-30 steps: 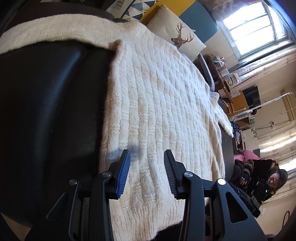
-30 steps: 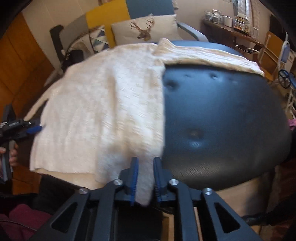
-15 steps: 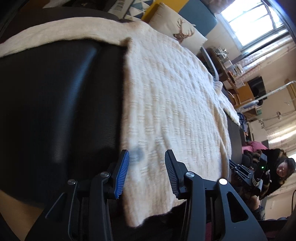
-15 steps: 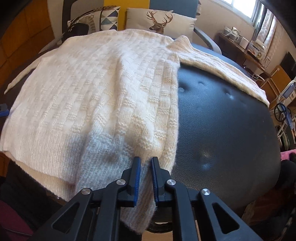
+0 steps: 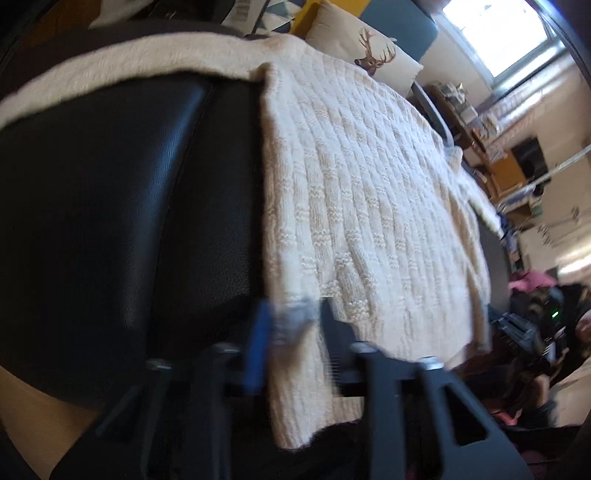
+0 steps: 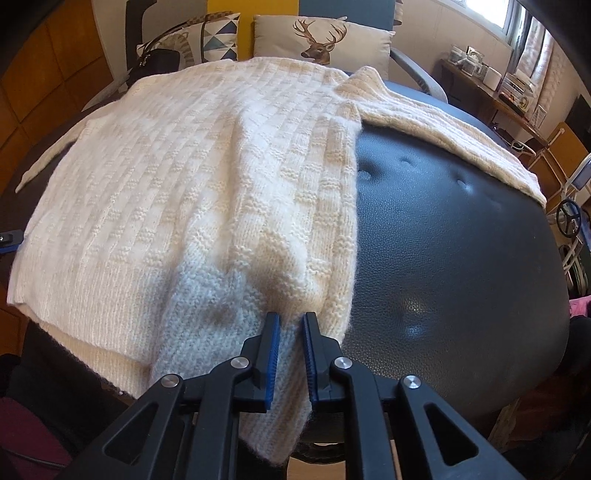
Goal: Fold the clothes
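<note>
Both grippers are working the near hem of a cream cable-knit sweater (image 6: pixel 192 192) spread over a black leather cushion (image 6: pixel 454 258).

The right gripper (image 6: pixel 290 325) is pinching a raised fold of the knit, its blue-padded jaws standing nearly together with fabric pressed between them; the left gripper (image 5: pixel 291 325) is closing its jaws on the hem corner, the knit lying between them, though blur is hiding whether the pads are pressing yet. The sweater is lying flat across the cushion, its hem hanging over the near edge, one sleeve (image 6: pixel 443 129) stretching sideways over bare leather. Behind it a beige pillow printed with a deer head (image 6: pixel 321 37) is leaning against a yellow-and-blue seat back (image 6: pixel 266 22), beside a triangle-patterned pillow (image 6: pixel 218 37). A window (image 5: pixel 495 33) is glowing in the left wrist view.
</note>
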